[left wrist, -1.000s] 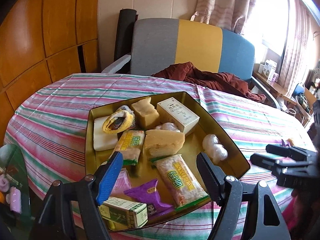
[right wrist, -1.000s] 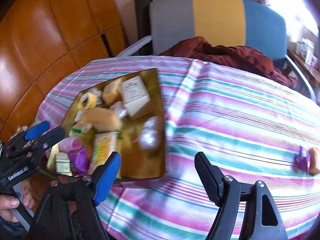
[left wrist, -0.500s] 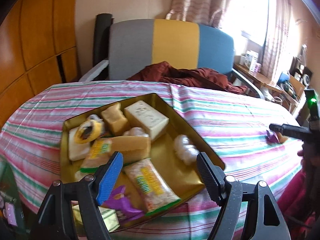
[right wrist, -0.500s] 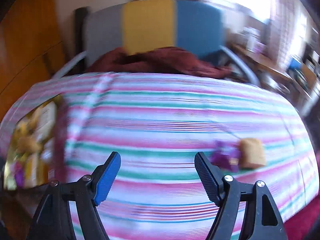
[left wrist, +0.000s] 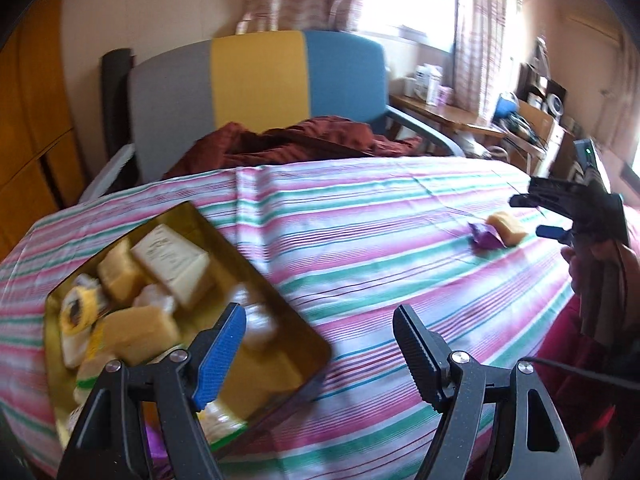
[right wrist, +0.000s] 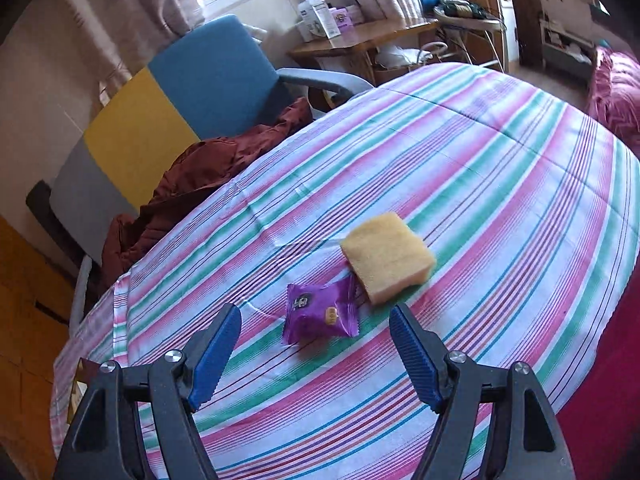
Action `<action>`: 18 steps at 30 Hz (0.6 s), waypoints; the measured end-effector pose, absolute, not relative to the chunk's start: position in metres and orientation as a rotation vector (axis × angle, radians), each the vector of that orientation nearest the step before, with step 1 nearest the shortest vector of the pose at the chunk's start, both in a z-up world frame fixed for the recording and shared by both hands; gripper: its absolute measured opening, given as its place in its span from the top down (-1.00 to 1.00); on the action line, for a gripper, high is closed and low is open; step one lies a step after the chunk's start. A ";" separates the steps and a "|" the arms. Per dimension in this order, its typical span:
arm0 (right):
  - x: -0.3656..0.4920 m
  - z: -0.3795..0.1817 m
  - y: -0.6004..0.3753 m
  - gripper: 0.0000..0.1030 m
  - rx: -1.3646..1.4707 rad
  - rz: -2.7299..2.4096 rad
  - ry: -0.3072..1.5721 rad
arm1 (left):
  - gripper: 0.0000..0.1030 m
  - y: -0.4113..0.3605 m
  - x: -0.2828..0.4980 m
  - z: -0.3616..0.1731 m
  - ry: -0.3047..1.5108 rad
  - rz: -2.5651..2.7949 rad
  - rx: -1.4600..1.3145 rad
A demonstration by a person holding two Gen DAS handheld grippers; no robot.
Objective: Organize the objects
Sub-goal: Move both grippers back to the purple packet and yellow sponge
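Observation:
A gold tray (left wrist: 308,336) holding several snack packets and sponges sits at the left of the striped table. My left gripper (left wrist: 318,354) is open and empty over the tray's right edge. A purple snack packet (right wrist: 320,312) and a yellow sponge (right wrist: 388,262) lie side by side on the cloth; they also show far right in the left wrist view, the packet (left wrist: 486,236) and the sponge (left wrist: 508,226). My right gripper (right wrist: 316,354) is open and empty, just short of the purple packet. It shows from the side in the left wrist view (left wrist: 538,216).
A grey, yellow and blue chair (left wrist: 260,68) with a dark red garment (left wrist: 288,144) stands behind the table. A wooden side table (right wrist: 360,36) with boxes is near the window. A wooden cabinet (left wrist: 24,128) is at the left.
Both views swung right. The right gripper moved from beside the tray across the table to the purple packet and sponge. The left gripper shifted toward the tray's right edge.

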State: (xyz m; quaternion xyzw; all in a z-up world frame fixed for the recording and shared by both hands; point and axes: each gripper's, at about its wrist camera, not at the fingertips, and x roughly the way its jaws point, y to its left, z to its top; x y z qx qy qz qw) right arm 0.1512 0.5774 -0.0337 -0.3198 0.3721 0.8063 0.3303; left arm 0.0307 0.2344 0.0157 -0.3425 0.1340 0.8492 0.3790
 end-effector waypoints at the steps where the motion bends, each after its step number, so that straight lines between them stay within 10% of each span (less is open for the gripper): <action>1: 0.151 -0.036 0.578 -0.51 -0.844 2.103 0.992 | -0.49 0.242 0.032 0.014 0.354 2.153 -0.873; 18: 0.136 -0.051 0.572 -0.51 -0.983 2.131 1.002 | -0.47 0.324 0.059 -0.058 0.546 1.904 -0.968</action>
